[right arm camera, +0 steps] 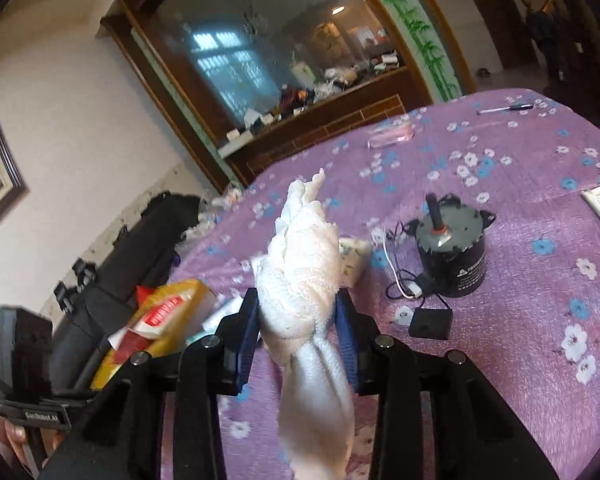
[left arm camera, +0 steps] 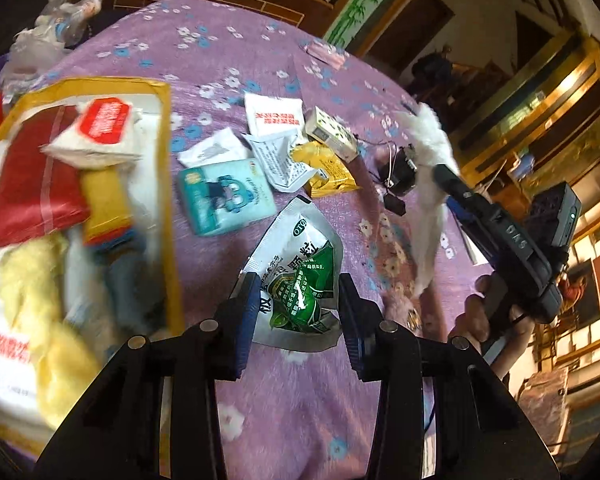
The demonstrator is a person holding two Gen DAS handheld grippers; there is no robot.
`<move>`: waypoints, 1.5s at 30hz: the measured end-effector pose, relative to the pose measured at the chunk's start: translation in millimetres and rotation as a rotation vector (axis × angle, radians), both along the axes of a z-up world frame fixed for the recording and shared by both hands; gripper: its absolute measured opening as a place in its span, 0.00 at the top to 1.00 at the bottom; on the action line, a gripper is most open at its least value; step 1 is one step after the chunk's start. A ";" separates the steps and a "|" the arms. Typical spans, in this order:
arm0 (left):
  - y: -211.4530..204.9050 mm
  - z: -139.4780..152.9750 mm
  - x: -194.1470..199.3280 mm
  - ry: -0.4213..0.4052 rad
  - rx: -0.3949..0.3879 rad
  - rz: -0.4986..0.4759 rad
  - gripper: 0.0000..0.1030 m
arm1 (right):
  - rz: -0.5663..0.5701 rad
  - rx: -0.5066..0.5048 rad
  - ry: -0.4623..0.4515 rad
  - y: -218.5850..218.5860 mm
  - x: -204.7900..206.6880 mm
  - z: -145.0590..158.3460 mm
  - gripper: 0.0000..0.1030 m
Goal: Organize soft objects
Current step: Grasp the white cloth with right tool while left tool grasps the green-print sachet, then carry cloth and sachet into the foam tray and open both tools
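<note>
My right gripper is shut on a white cloth, held above the purple flowered tablecloth; the cloth hangs down between the fingers. In the left wrist view the cloth and right gripper are at the right. My left gripper is open, its fingers on either side of a silver and green sachet lying on the tablecloth. A yellow-rimmed box at the left holds a yellow cloth, tissue packs and a red pouch.
Loose packets lie mid-table: a teal tissue pack, white sachets, a yellow packet, a small carton. A black motor with wires stands right. A pen and clear case lie far back. A wooden cabinet is behind.
</note>
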State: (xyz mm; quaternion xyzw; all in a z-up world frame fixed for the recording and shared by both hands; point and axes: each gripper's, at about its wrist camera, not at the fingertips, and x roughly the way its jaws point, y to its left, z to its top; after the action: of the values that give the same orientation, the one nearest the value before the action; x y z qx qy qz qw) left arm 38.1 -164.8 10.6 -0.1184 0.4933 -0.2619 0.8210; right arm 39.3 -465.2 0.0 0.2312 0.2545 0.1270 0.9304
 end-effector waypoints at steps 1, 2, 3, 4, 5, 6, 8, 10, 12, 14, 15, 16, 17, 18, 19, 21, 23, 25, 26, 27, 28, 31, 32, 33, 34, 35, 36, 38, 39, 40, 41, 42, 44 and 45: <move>8.3 2.6 -6.5 -0.001 -0.014 0.006 0.63 | -0.004 0.015 -0.015 1.1 -6.1 5.6 0.65; 13.8 4.2 -10.9 -0.003 -0.024 0.009 0.63 | -0.001 0.036 -0.030 4.1 -12.0 13.1 0.65; 20.3 5.6 -14.8 -0.003 -0.033 0.018 0.63 | -0.006 0.054 -0.042 7.7 -18.7 21.5 0.65; 27.3 7.5 -18.0 0.000 -0.038 0.030 0.63 | -0.012 0.056 -0.053 11.6 -24.3 29.3 0.65; 34.3 10.5 -22.7 0.000 -0.048 0.037 0.63 | -0.011 0.052 -0.069 19.8 -32.2 40.3 0.65; 39.7 13.1 -24.3 -0.004 -0.059 0.038 0.63 | 0.000 0.050 -0.077 26.4 -36.3 46.7 0.65; 56.5 23.6 -32.6 -0.029 -0.080 0.059 0.63 | 0.027 0.040 -0.086 41.6 -44.4 58.3 0.65; 69.8 32.6 -38.6 -0.051 -0.078 0.082 0.63 | 0.069 0.044 -0.079 60.7 -48.7 63.9 0.65; 83.2 38.6 -41.2 -0.056 -0.061 0.113 0.63 | 0.114 0.079 -0.059 76.4 -48.5 59.5 0.65; 98.3 45.0 -44.2 -0.081 -0.038 0.144 0.63 | 0.186 0.121 -0.026 98.0 -42.3 51.5 0.65; 106.0 47.0 -45.4 -0.095 -0.018 0.171 0.63 | 0.207 0.124 -0.018 107.7 -40.3 47.9 0.65; 115.4 47.8 -46.1 -0.105 0.009 0.206 0.63 | 0.226 0.116 -0.007 120.7 -37.7 43.3 0.65; 122.2 47.1 -46.9 -0.102 0.021 0.222 0.63 | 0.244 0.111 0.006 130.6 -34.8 39.3 0.65; 128.4 44.4 -46.0 -0.093 0.042 0.246 0.63 | 0.271 0.113 0.028 143.0 -30.4 34.4 0.65; 135.2 41.2 -44.7 -0.085 0.064 0.269 0.63 | 0.297 0.119 0.046 152.7 -26.3 29.8 0.65; 146.0 33.9 -41.4 -0.070 0.093 0.303 0.63 | 0.340 0.103 0.066 173.3 -18.2 24.0 0.65; 156.2 25.6 -37.8 -0.041 0.107 0.334 0.63 | 0.348 0.063 0.080 191.0 -10.3 22.2 0.65; 159.2 18.0 -30.8 -0.021 0.115 0.348 0.63 | 0.353 0.047 0.100 205.5 1.9 20.4 0.65; 160.1 15.8 -30.0 -0.026 0.123 0.354 0.63 | 0.356 0.041 0.108 212.5 5.6 19.8 0.65; 161.3 12.3 -30.2 -0.026 0.143 0.363 0.63 | 0.359 0.031 0.118 218.5 8.7 16.0 0.65; 161.9 7.9 -30.1 -0.016 0.158 0.367 0.63 | 0.364 0.019 0.125 224.5 13.1 12.4 0.65; 161.3 -5.1 -26.5 0.014 0.184 0.368 0.63 | 0.373 0.005 0.145 237.0 13.9 0.6 0.65; 161.6 -7.4 -24.0 0.016 0.195 0.376 0.63 | 0.374 -0.006 0.148 240.3 13.5 -2.5 0.65; 161.2 -9.5 -22.9 0.016 0.213 0.384 0.63 | 0.377 -0.023 0.146 243.8 12.0 -4.4 0.65; 161.4 -13.4 -21.1 0.025 0.230 0.390 0.63 | 0.375 -0.047 0.143 247.6 11.8 -6.6 0.65; 161.0 -16.3 -19.1 0.038 0.231 0.391 0.63 | 0.371 -0.062 0.141 250.2 10.7 -7.5 0.65; 161.6 -18.8 -16.5 0.050 0.229 0.391 0.63 | 0.369 -0.074 0.141 252.7 10.4 -8.8 0.64; 163.3 -25.0 -13.1 0.087 0.206 0.386 0.62 | 0.366 -0.089 0.155 256.1 11.7 -13.4 0.62; 163.4 -26.0 -11.4 0.092 0.196 0.384 0.62 | 0.363 -0.096 0.160 257.4 11.9 -14.9 0.62; 166.5 -29.1 -10.0 0.103 0.184 0.393 0.62 | 0.361 -0.105 0.165 258.7 12.3 -17.2 0.62; 167.6 -28.7 -10.4 0.108 0.179 0.400 0.61 | 0.359 -0.109 0.172 259.4 12.9 -19.3 0.62; 172.3 -29.7 -10.5 0.117 0.162 0.410 0.59 | 0.361 -0.108 0.180 260.4 13.1 -21.3 0.61; 177.2 -27.3 -11.4 0.125 0.107 0.391 0.48 | 0.367 -0.096 0.195 260.2 12.7 -24.7 0.57; 177.5 -25.7 -11.6 0.127 0.086 0.374 0.45 | 0.375 -0.086 0.200 258.8 13.7 -25.7 0.54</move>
State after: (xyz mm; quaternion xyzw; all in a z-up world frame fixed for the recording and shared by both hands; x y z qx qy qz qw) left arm 26.4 12.7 -15.1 -0.1892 0.5244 -0.0755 0.8267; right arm 53.0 -206.4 -25.7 0.1513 0.3894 0.2634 0.8695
